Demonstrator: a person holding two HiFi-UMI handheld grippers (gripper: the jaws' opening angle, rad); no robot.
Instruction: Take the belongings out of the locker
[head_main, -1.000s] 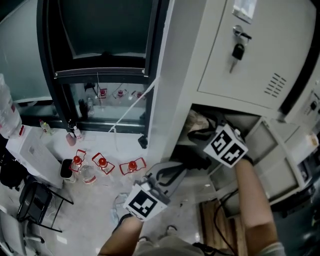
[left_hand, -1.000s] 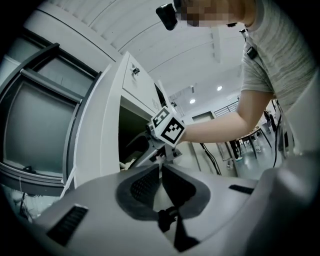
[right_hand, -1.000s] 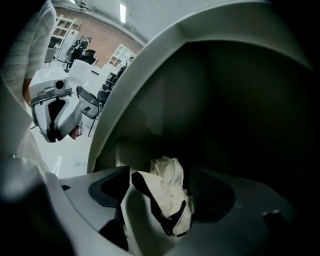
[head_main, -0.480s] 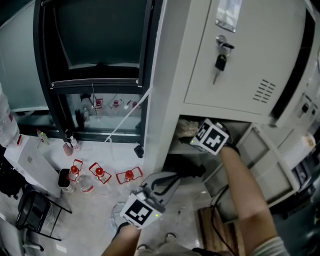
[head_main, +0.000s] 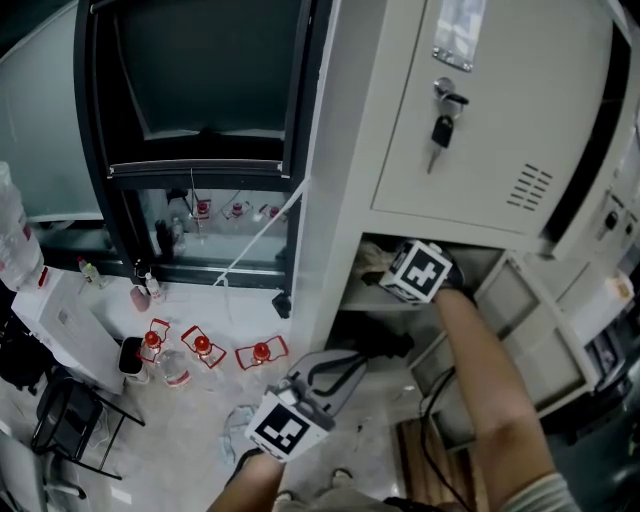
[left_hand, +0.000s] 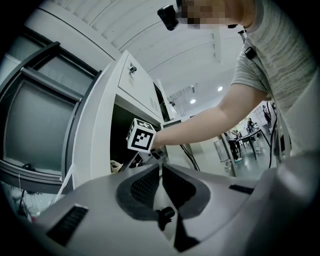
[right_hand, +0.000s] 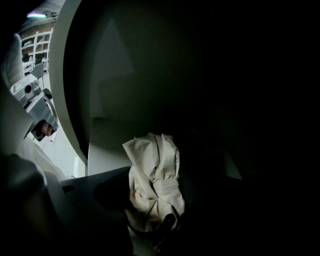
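Locker (head_main: 480, 120): I saw it fill the 1 o'clock part of the head view, with its upper door shut and its lower compartment open.
Cloth (right_hand: 152, 185): a cream bundle lay inside the dark lower compartment, toward 6 o'clock in the right gripper view.
Right hand-held gripper (head_main: 385, 268): it reached into that compartment, about 3 o'clock from the head view's centre. Its jaws stood apart and had just been closing, with the cloth between them. I could not tell whether the pads touched it.
Left hand-held gripper (left_hand: 160, 175): it hung at 6 o'clock in the head view, outside the locker. Its jaws were closed together with nothing between them, and it pointed toward the open compartment.
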